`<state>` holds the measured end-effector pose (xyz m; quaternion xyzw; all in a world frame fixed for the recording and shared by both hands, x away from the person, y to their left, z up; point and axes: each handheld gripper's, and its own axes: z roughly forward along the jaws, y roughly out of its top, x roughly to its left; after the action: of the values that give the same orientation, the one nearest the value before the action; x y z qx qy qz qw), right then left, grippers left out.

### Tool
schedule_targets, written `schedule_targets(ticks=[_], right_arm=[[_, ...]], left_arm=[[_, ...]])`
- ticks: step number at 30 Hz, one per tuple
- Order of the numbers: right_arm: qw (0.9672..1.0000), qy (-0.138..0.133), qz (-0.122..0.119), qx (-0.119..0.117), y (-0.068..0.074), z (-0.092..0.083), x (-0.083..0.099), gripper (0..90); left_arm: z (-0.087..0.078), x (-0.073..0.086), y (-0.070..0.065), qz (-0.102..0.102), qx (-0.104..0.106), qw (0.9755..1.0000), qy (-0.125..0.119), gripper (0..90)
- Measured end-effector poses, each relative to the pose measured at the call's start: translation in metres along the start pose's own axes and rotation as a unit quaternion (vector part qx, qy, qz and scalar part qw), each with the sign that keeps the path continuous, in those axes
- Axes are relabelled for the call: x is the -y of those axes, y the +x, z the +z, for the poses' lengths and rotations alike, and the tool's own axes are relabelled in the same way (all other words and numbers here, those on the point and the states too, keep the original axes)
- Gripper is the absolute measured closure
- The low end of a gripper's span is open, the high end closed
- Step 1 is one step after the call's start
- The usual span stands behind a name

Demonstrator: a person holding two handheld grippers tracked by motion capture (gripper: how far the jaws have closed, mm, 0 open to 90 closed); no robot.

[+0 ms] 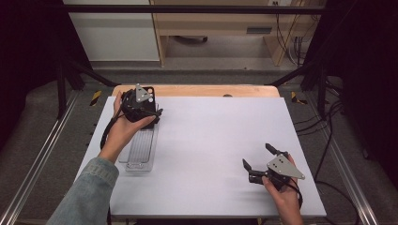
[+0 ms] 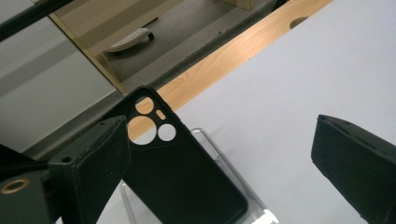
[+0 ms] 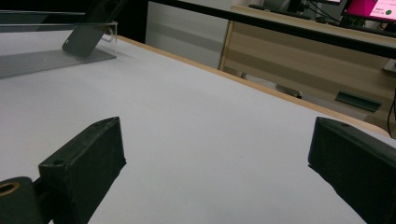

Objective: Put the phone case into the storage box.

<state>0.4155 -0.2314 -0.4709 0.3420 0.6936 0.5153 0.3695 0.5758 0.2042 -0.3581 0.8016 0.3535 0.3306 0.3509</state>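
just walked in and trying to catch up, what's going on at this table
A person holds a gripper in each hand over a white-topped table. The left gripper is at the far left corner, jaws open, right by a black phone case that leans tilted on the end of a clear plastic tray; the case is beside one jaw and nothing clamps it. The right gripper rests near the front right of the table, jaws open, nothing between them.
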Motion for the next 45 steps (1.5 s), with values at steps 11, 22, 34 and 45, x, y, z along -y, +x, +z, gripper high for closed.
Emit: schedule_targets(ticks=[11,22,34,45], right_arm=[[1.0,0.0,0.0,-0.001,0.001,0.0,0.0,4.1],[1.0,0.0,0.001,-0.001,0.002,0.0,0.0,4.1],[1.0,0.001,0.004,0.0,0.002,0.001,0.0,3.9],[1.0,0.002,0.007,0.002,0.002,0.002,0.0,3.7]], left_arm=[[-0.015,0.0,-0.009,-0.036,0.018,0.9985,-0.038,3.4],[-0.033,-0.001,-0.021,-0.048,0.027,0.9959,-0.072,3.3],[-0.051,0.001,-0.026,-0.045,0.032,0.9941,-0.093,3.3],[-0.066,0.006,-0.024,-0.049,0.027,0.9917,-0.116,2.7]])
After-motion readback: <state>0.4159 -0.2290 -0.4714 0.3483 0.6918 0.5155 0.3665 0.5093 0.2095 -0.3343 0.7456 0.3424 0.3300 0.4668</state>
